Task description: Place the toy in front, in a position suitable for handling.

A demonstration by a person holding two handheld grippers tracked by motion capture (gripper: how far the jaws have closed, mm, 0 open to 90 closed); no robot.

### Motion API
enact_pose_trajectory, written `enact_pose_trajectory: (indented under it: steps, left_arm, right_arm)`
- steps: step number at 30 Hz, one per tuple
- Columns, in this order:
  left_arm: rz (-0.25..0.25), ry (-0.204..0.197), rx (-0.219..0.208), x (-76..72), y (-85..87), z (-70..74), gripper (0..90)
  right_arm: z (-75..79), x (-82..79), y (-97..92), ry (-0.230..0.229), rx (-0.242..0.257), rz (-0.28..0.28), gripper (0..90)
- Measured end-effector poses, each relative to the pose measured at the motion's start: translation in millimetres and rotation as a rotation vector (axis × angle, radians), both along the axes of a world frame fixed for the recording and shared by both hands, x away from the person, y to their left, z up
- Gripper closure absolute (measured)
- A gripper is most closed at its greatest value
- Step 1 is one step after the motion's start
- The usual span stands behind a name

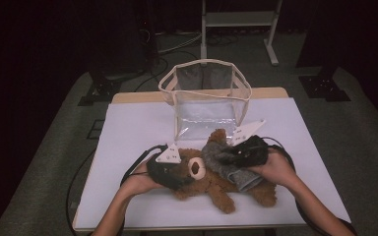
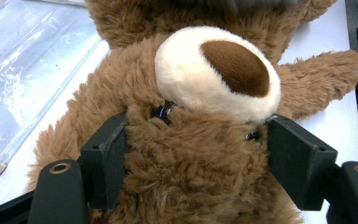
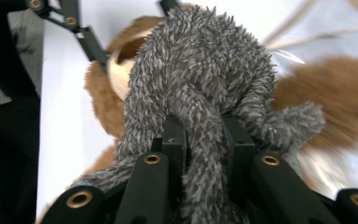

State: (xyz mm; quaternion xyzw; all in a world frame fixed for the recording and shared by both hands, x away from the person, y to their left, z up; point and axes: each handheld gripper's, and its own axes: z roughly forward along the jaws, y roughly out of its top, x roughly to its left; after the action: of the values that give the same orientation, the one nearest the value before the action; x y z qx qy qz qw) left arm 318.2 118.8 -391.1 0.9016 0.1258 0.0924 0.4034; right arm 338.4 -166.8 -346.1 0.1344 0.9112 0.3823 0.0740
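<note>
Lying on its back on the white table (image 1: 128, 128), the brown teddy bear (image 1: 211, 184) stretches from head at the person's left to feet at the right, so its long axis runs across the table, just in front of the clear open-topped bag (image 1: 204, 101). Its muzzle points up toward the high camera. The left gripper (image 1: 170, 169) comes in from the head end; in the left gripper view its jaws stand wide and press into the plush on either side of the bear's head (image 2: 191, 154), holding it. The right gripper (image 1: 243, 155) sits over the bear's chest, jaws nearly together, pinching a fold of the fuzzy grey cloth (image 3: 200, 93) that drapes over the bear's body (image 1: 226, 164). The cloth's long axis slants from beside the muzzle down toward the person's right. Judgement: the right hand is the nearer to the cloth and to the bag; any pull on the cloth would run along the bear's body while the left steadies the head.
</note>
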Motion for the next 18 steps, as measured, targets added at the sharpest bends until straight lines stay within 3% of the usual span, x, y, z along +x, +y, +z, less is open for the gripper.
enact_pose_trajectory:
  steps: [4, 6, 8, 13, 18]
  left_arm:
    - [-0.005, -0.009, 0.005, -0.5, 0.6, 2.3, 26.8]
    - [-0.006, -0.004, -0.015, -0.4, 2.2, 5.7, 27.2]
    - [-0.016, -0.007, -0.017, 0.0, 3.7, 9.3, 27.2]
    - [-0.055, 0.000, -0.039, 0.3, 2.0, 12.7, 25.6]
    - [-0.082, 0.000, -0.018, -3.1, -1.0, 7.1, 28.3]
  right_arm:
    - [4.8, 12.5, -26.0, 0.003, 0.015, -0.075, 74.2]
    - [1.2, 16.2, -32.7, 0.047, 0.029, -0.092, 74.2]
    - [-5.1, 15.8, -37.8, 0.083, 0.060, -0.087, 74.2]
    - [-14.8, 6.0, -42.7, 0.103, 0.106, -0.078, 74.3]
    - [-7.9, -1.3, -39.7, 0.090, 0.073, -0.053, 74.2]
